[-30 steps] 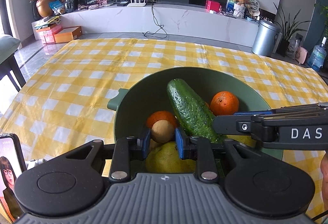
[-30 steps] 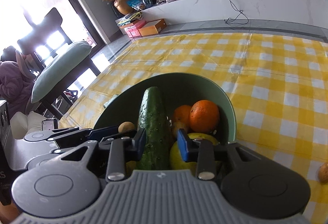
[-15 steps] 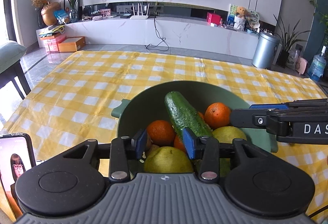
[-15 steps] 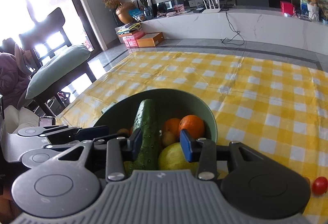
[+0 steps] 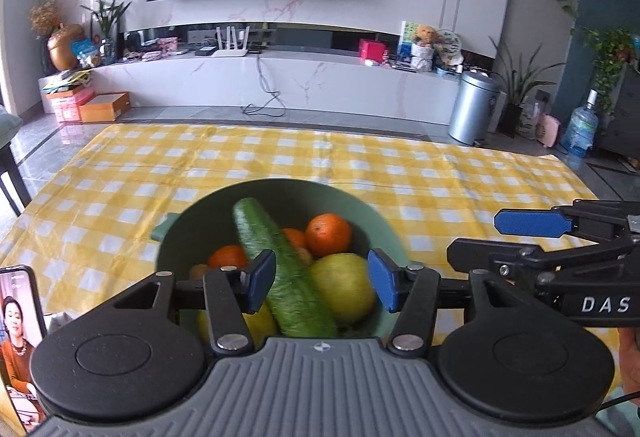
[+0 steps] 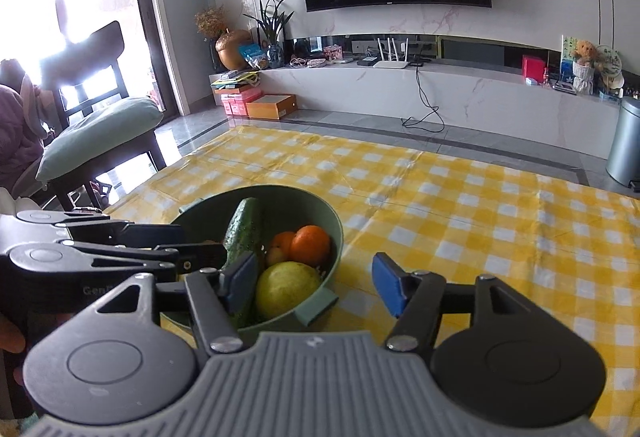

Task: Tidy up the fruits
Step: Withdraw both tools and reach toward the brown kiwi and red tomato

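A green bowl [image 5: 372, 213] [image 6: 320, 211] sits on the yellow checked cloth, holding a cucumber [image 5: 280, 257] [image 6: 242, 227], several oranges [image 5: 329, 235] [image 6: 310, 245] and a yellow-green pear [image 5: 344, 289] [image 6: 286, 289]. My left gripper [image 5: 322, 285] hovers above the bowl's near rim, its jaws opening, with nothing pressed between the blue pads. My right gripper [image 6: 314, 287] hangs over the bowl's right rim, jaws also opening and holding nothing. Each gripper shows from the side in the other's view: the right gripper [image 5: 528, 237] and the left gripper [image 6: 176, 249].
A phone [image 5: 18, 341] with a lit screen stands at the near left. The checked tablecloth [image 6: 480, 221] stretches far and right of the bowl. A chair with a cushion [image 6: 100, 129] stands beyond the table's left edge.
Both grippers have opened and pulled back and up from the bowl. The cucumber and the small fruit that lay between their pads now rest in the bowl.
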Demonstrator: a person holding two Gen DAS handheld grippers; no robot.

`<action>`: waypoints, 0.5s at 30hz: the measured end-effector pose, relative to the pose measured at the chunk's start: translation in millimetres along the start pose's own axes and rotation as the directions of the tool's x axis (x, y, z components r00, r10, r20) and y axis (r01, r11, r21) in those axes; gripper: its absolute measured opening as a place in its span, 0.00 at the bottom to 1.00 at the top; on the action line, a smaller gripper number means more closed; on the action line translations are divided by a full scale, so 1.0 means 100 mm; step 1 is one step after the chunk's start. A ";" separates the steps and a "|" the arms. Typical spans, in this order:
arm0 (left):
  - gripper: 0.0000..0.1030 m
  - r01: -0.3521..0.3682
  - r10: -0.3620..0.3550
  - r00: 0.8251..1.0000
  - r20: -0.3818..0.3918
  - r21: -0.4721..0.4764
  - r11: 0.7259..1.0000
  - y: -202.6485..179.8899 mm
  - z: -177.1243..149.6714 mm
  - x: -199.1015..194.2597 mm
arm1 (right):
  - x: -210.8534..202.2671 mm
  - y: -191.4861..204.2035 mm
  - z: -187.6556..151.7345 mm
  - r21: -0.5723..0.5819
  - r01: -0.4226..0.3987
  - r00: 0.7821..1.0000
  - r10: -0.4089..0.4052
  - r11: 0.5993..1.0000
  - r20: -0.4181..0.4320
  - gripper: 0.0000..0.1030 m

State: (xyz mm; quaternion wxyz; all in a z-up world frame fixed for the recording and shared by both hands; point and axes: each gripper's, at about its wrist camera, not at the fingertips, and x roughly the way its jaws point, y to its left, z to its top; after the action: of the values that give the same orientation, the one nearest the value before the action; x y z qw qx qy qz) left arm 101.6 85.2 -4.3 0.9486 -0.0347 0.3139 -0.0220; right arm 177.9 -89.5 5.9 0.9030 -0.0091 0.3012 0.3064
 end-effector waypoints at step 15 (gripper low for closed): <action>0.74 0.204 -0.204 0.979 -0.010 0.074 0.976 -0.83 -0.09 0.05 | -0.47 -0.86 -0.50 0.023 0.168 0.984 -0.167 0.985 -0.054 0.80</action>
State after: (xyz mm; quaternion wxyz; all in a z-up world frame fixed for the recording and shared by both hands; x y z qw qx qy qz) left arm 98.5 2.2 -7.6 0.9415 -0.0311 0.3090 -0.1312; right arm 169.5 -194.7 -23.3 0.9174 -0.0298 0.3270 0.2247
